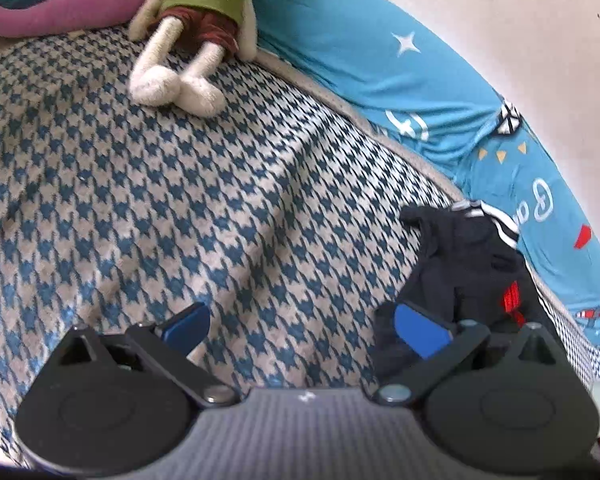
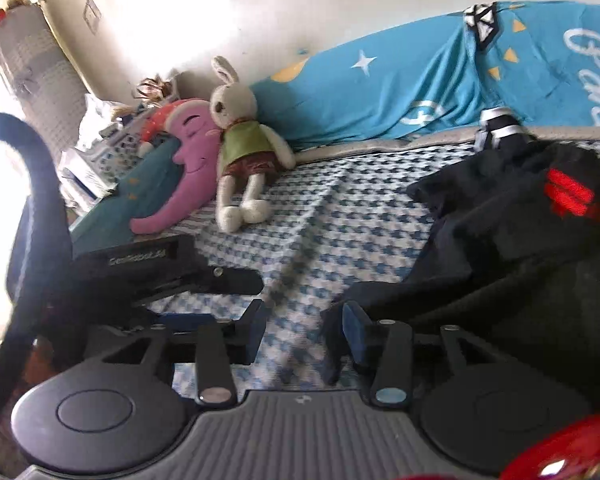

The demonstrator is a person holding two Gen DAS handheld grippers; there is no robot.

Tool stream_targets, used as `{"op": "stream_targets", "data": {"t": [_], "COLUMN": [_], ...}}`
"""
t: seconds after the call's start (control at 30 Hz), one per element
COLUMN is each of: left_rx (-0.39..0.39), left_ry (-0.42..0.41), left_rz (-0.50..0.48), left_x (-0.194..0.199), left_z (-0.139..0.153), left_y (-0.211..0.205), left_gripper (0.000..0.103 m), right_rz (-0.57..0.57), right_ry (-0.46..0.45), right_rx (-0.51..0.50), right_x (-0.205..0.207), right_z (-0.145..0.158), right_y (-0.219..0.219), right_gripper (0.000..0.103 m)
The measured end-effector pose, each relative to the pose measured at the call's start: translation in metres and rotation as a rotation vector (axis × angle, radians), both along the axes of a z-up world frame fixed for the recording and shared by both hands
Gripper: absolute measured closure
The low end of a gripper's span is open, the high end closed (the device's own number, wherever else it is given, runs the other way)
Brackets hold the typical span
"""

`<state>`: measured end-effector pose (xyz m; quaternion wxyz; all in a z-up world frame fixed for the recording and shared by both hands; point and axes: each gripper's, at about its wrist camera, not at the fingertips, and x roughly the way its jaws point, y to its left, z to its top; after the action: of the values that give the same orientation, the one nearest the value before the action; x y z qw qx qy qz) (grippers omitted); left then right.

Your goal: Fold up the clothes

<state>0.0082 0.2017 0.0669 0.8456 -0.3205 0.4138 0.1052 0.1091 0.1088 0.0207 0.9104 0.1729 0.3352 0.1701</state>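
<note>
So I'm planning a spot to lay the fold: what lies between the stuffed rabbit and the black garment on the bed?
Only bare houndstooth blanket, slightly wrinkled, between the stuffed rabbit and the black garment. Both wrist views show it.

— What's on the bed besides the laundry?

— A houndstooth blanket (image 1: 148,184) in blue and off-white covers it. A plush rabbit (image 2: 242,136) in a green top and reddish shorts sits propped at the far edge, legs stretched out on the blanket.

— And beside it?

— A purple moon-shaped cushion (image 2: 188,160) with a sleeping face, touching the rabbit. A turquoise sheet (image 2: 400,84) printed with stars and lettering runs along the white wall (image 2: 220,8).
</note>
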Motion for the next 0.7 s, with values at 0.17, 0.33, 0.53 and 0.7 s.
{"op": "stream_targets", "data": {"t": [0.17,0.33,0.53,0.7], "left_rx": [-0.043,-0.077,-0.074,-0.102], "left_ry": [0.03,0.055,0.075,0.089], "left_rz": [-0.064,-0.133,-0.2,-0.238], "left_x": [0.007,0.014,0.019,0.022], "left_z": [-0.011,-0.021,-0.026,-0.03], "left_y": [-0.016,-0.033,-0.048,-0.056], "left_gripper": [0.0,0.0,0.0,0.0], "right_rz": [-0.023,-0.008,0.122,0.206], "right_ry": [0.006,-0.004,-0.024,0.015], "right_rx": [-0.066,-0.125,-0.251,-0.339], "right_x": [-0.008,-0.021,-0.045,-0.057], "right_z": [-0.001,0.005,0.003,-0.017], "right_y": [-0.01,-0.021,-0.008,0.007], "right_gripper": [0.06,0.06,0.06,0.06]}}
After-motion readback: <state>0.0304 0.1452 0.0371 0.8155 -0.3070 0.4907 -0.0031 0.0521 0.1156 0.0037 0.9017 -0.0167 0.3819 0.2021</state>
